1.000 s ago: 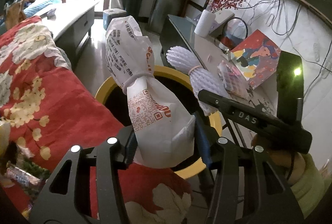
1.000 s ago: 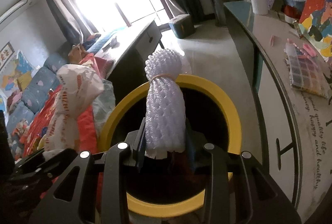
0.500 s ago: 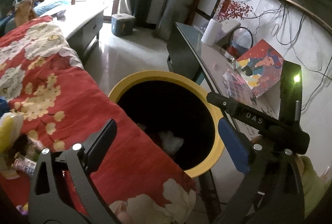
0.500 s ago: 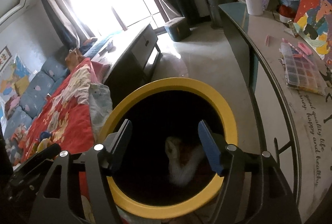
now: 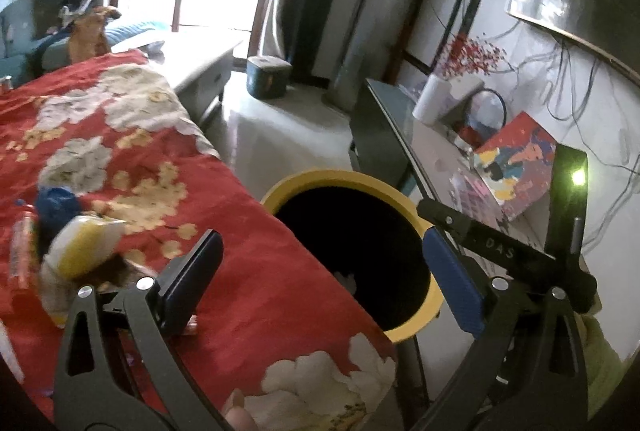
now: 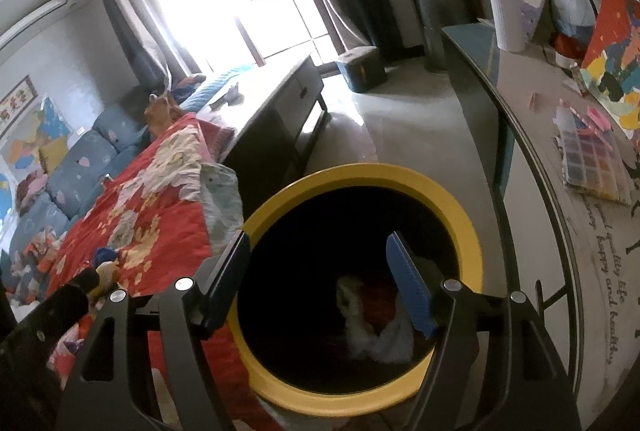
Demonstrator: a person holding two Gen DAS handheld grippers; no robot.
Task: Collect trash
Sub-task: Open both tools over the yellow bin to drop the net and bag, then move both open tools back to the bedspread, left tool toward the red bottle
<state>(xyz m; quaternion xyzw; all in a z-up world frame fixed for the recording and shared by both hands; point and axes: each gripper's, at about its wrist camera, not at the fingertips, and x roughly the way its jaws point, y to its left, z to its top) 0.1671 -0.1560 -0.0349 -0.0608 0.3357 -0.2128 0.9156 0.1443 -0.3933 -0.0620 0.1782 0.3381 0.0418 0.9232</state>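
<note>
**Standing open over the bin, both claws are seen with nothing in them**

Spread across the left of both views, a red flowered blanket (image 5: 132, 167) is seen, with its edge laid against the yellow-rimmed bin (image 6: 362, 177). A long side table (image 6: 532, 159) is seen on the bin's other side, bearing a white vase (image 6: 507, 19) and a colourful picture (image 5: 516, 167). At the bottom of the dark bin, crumpled white trash (image 6: 374, 327) is seen. The left gripper (image 5: 320, 279) is held over the blanket's edge and the bin's rim, its jaws spread wide with nothing between them. The right gripper (image 6: 320, 283) is held above the bin's mouth; its jaws have just been opening and are empty. On the blanket, a yellow and white wrapper (image 5: 78, 245) and a blue scrap (image 5: 56, 201) are left, near the left claw.
</note>
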